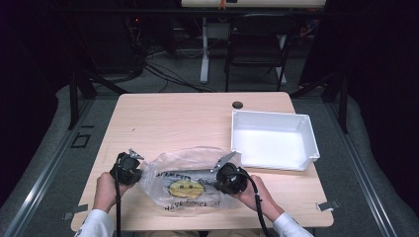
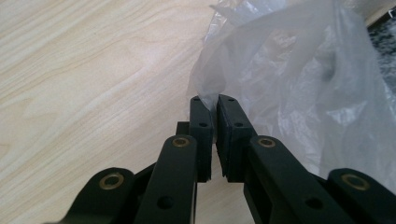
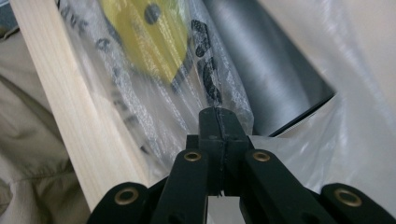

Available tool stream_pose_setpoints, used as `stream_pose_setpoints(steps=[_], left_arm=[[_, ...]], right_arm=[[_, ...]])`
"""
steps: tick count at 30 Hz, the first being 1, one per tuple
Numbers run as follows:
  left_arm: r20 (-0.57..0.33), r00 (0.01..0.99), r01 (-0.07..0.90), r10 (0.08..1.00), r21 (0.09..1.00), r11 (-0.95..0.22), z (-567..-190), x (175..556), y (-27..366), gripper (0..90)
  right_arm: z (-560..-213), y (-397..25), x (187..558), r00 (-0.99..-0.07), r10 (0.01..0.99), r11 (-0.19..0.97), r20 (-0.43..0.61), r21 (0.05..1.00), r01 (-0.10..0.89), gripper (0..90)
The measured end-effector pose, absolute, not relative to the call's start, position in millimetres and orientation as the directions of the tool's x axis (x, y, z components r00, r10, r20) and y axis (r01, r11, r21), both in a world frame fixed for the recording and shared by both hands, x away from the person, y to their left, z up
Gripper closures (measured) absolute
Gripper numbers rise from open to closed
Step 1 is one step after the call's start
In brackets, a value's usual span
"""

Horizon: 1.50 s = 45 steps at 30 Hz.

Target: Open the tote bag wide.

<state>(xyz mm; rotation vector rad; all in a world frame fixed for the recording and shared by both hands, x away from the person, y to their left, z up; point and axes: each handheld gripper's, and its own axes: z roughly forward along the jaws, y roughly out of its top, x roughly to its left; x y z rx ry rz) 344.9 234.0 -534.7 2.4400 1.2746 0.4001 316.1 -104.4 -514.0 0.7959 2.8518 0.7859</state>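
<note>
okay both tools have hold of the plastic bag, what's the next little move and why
Probably ease the two tools apart to open the bag's mouth. The left tool and right tool are each shut on film at opposite edges of the bag, and a grey cylinder lies inside, so it seems to need freeing, perhaps for the white bin.

Open tabletop (image 1: pixel 168 116) behind plastic bag (image 1: pixel 190 182) — white bin (image 1: pixel 273 139) blocking far-right corner.

Bag's (image 1: pixel 190 182) black print too small to read; the grey cylinder (image 3: pixel 266 70) inside is cut off up top.
</note>
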Motion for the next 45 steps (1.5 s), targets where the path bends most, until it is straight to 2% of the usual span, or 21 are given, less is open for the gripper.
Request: stream_pose_setpoints(steps=[20, 23, 25, 28, 35, 39, 45], left_arm=[[0.084, 0.536, 0.745, 0.84, 0.42, -0.518, -537, 347, 237, 82.7], [0.07, 0.534, 0.748, 0.842, 0.424, -0.51, -533, 347, 238, 73.0], [0.047, 0.527, 0.753, 0.849, 0.437, -0.492, -525, 346, 239, 54.5], [0.024, 0.524, 0.742, 0.852, 0.479, -0.47, -510, 342, 242, 40.2], [0.005, 0.502, 0.738, 0.865, 0.518, -0.431, -491, 334, 254, 25.9], [-0.001, 0.494, 0.764, 0.869, 0.477, -0.434, -490, 333, 264, 19.2], [0.02, 0.492, 0.8, 0.87, 0.382, -0.462, -504, 336, 274, 17.9]], right_arm=[[-542, -101, 316, -0.865, 0.495, 0.79, 0.085, 0.369, 0.489, 90.0], [-539, -102, 316, -0.866, 0.493, 0.788, 0.082, 0.379, 0.485, 89.4], [-536, -103, 315, -0.867, 0.489, 0.776, 0.091, 0.408, 0.481, 88.2], [-531, -103, 314, -0.869, 0.486, 0.769, 0.089, 0.428, 0.474, 87.0], [-527, -106, 315, -0.867, 0.491, 0.76, 0.082, 0.446, 0.473, 85.0], [-526, -106, 315, -0.863, 0.498, 0.754, 0.083, 0.45, 0.478, 83.7], [-527, -106, 316, -0.862, 0.5, 0.758, 0.081, 0.442, 0.48, 83.2]])
